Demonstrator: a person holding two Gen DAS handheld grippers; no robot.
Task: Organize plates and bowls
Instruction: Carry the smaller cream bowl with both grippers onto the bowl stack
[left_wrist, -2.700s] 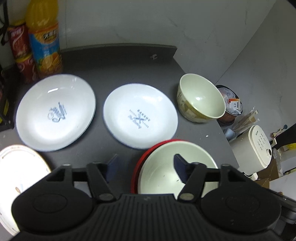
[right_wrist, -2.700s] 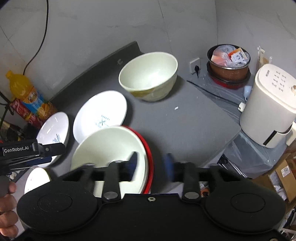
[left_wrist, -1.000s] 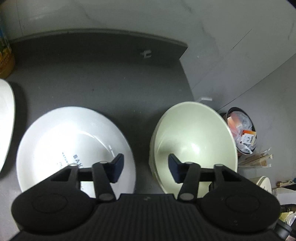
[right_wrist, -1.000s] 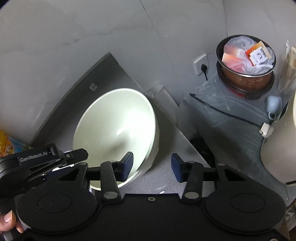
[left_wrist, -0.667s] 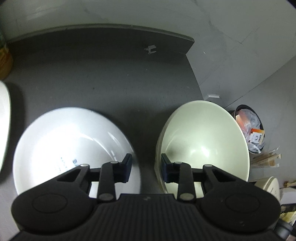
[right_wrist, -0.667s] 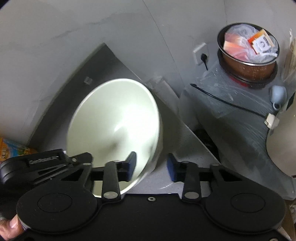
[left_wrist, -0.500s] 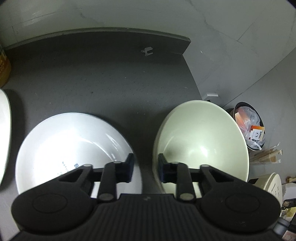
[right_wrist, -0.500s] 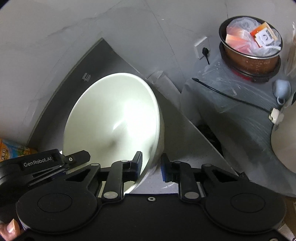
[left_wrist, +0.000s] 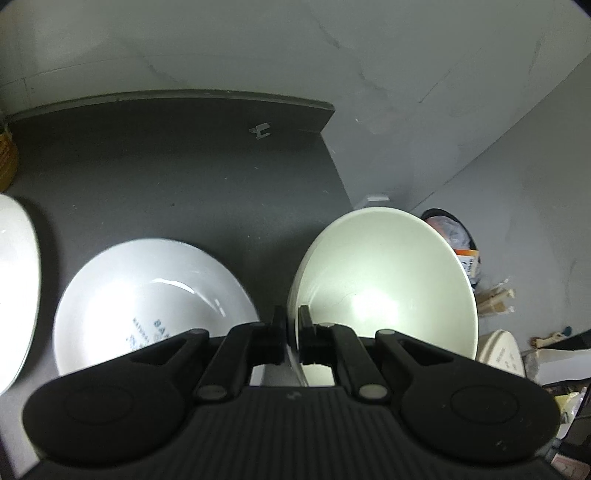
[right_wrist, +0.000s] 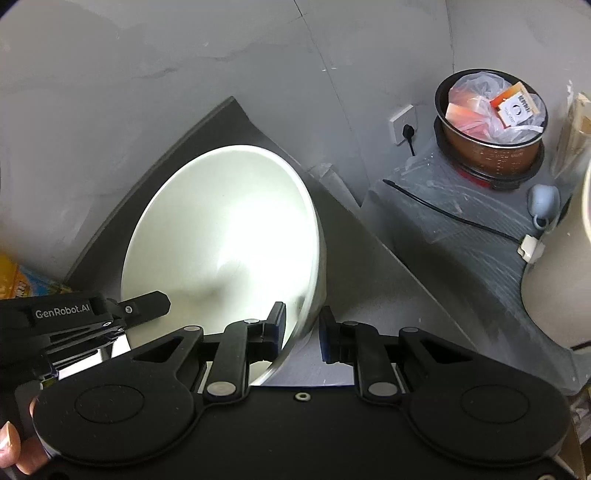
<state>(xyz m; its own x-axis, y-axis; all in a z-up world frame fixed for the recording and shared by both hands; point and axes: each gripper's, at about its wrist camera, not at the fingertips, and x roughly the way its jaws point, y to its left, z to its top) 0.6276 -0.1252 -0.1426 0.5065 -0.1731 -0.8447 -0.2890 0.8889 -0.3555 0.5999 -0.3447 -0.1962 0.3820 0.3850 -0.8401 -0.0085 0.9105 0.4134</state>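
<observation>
A pale cream bowl (left_wrist: 388, 288) sits at the dark table's right corner, tipped a little. My left gripper (left_wrist: 291, 326) is shut on its left rim, one finger inside and one outside. My right gripper (right_wrist: 301, 328) is shut on the opposite rim of the same bowl (right_wrist: 229, 236), with the wall pinched between its blue pads. The left gripper's body (right_wrist: 92, 314) shows at the bowl's far side in the right wrist view. A white plate (left_wrist: 147, 295) with blue lettering lies left of the bowl, and a second white plate (left_wrist: 14, 288) is cut off by the left edge.
The dark table (left_wrist: 184, 177) ends just right of the bowl, against grey walls. Beyond it stand a cooker pot (right_wrist: 491, 122) full of bags, a wall socket (right_wrist: 402, 123) with a cable, and a cream appliance (left_wrist: 498, 354). A hand (right_wrist: 11, 446) shows bottom left.
Both grippers' jaws came together from wide apart onto the bowl's opposite rims. The bowl has since lifted slightly and tipped between them.
</observation>
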